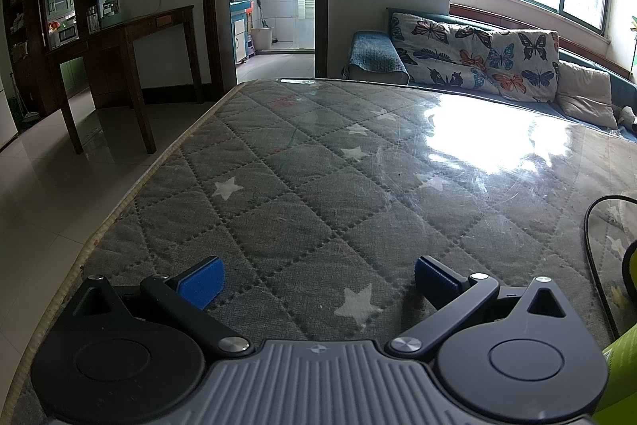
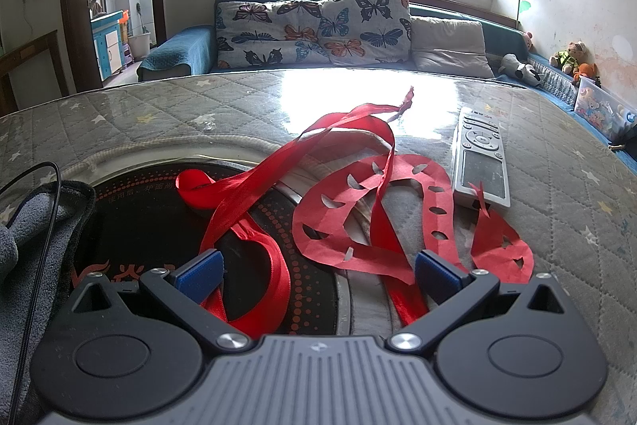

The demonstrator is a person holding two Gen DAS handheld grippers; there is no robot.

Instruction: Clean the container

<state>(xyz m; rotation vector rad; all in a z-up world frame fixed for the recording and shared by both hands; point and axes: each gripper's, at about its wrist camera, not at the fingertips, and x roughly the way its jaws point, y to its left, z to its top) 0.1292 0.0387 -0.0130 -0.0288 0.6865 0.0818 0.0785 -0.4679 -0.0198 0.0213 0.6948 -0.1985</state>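
My right gripper (image 2: 318,275) is open wide and holds nothing; right under and ahead of it lie a red ribbon (image 2: 254,186) and red cut paper (image 2: 358,202), spilling across a round black cooktop (image 2: 151,226) and the quilted table (image 2: 557,162). The ribbon runs long, from near me away toward the window. My left gripper (image 1: 318,275) is open too, over bare table, so the right one is nearer; I see no clear container.

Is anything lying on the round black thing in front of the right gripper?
Yes. A red ribbon lies across the black cooktop, right ahead of the open right gripper; red cut paper sits beside it.
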